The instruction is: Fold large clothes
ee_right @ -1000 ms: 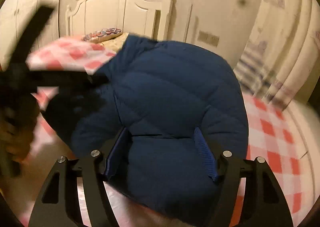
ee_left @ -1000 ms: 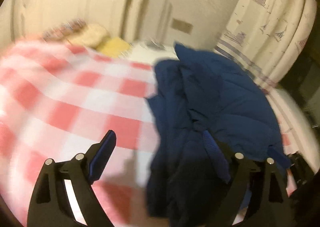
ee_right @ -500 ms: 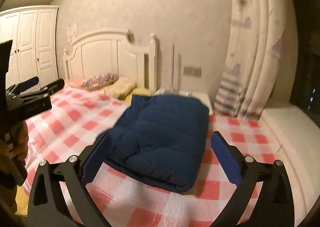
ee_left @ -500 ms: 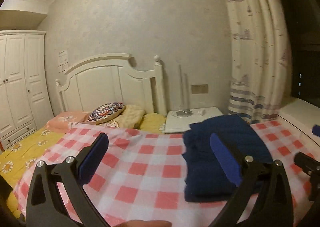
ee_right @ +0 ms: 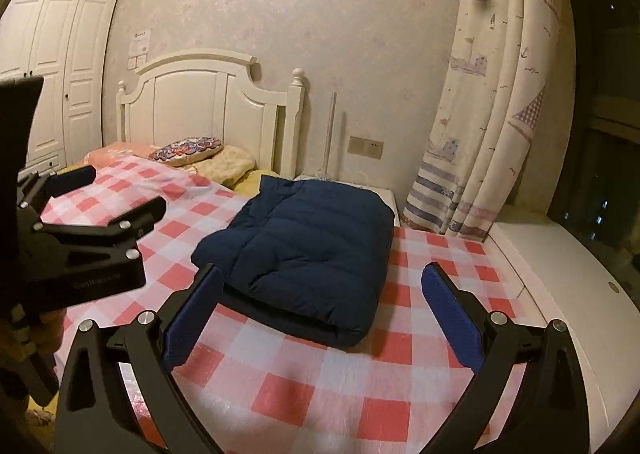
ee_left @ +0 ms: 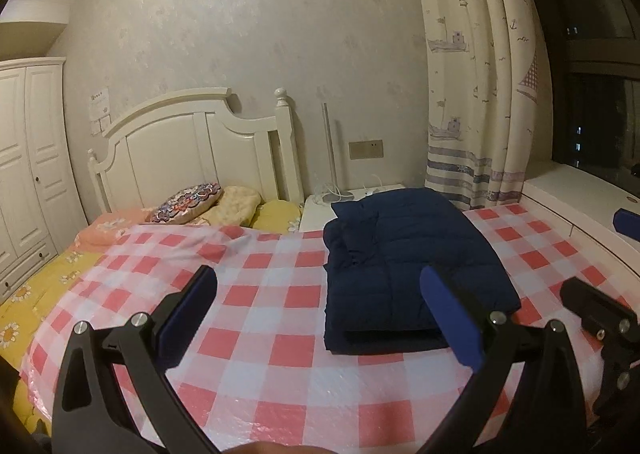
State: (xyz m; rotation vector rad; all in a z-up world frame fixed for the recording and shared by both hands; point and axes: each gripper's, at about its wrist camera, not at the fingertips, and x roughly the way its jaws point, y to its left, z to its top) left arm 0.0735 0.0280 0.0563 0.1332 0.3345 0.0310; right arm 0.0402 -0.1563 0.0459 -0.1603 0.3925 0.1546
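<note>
Both grippers let go and drew back; left gripper (ee_left: 320,318) and right gripper (ee_right: 322,318) spread, empty; navy jacket (ee_right: 308,250) lies folded on checked bed cover (ee_right: 320,386); fold looks complete.

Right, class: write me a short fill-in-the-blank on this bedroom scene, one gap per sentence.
1. The folded jacket is dark ____.
2. It lies on a red-and-white ____ cloth.
3. The right gripper is ____, holding nothing.
4. The left gripper holds ____.

Missing words: blue; checked; open; nothing
</note>
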